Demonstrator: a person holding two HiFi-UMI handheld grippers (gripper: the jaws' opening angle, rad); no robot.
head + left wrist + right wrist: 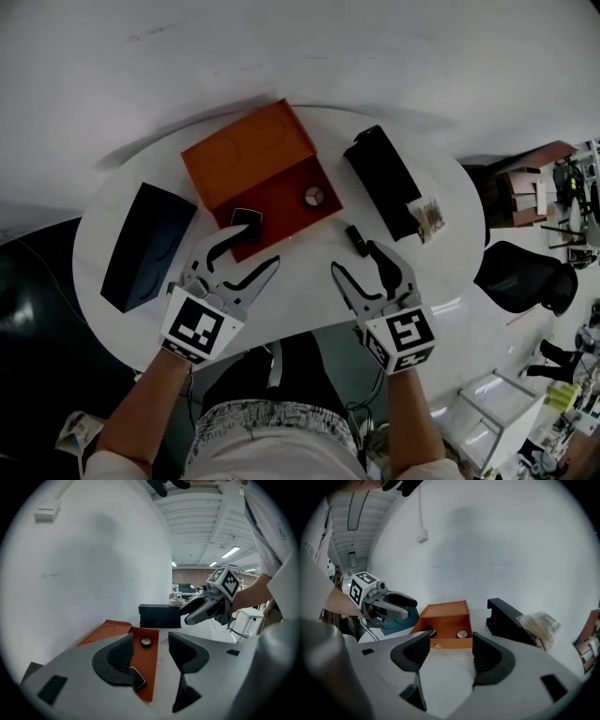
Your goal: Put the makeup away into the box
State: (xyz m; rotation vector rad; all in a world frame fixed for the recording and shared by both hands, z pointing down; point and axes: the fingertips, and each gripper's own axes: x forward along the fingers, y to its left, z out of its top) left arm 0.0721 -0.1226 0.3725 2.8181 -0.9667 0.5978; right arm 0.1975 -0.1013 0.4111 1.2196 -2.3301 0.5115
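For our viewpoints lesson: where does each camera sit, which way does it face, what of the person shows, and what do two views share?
Head view: on the head, looking steeply down at the table; forearms, left gripper and right gripper show.
Left gripper view: on that gripper, facing along open jaws toward the black box; the right gripper shows.
Right gripper view: likewise, facing the wall; the left gripper shows.
Shared: both gripper views see the orange box.

This is looking like an open-plan office or lab: strip lights [229,552] are glowing overhead, and a black office chair [525,272] is standing beside the white round table [305,291].
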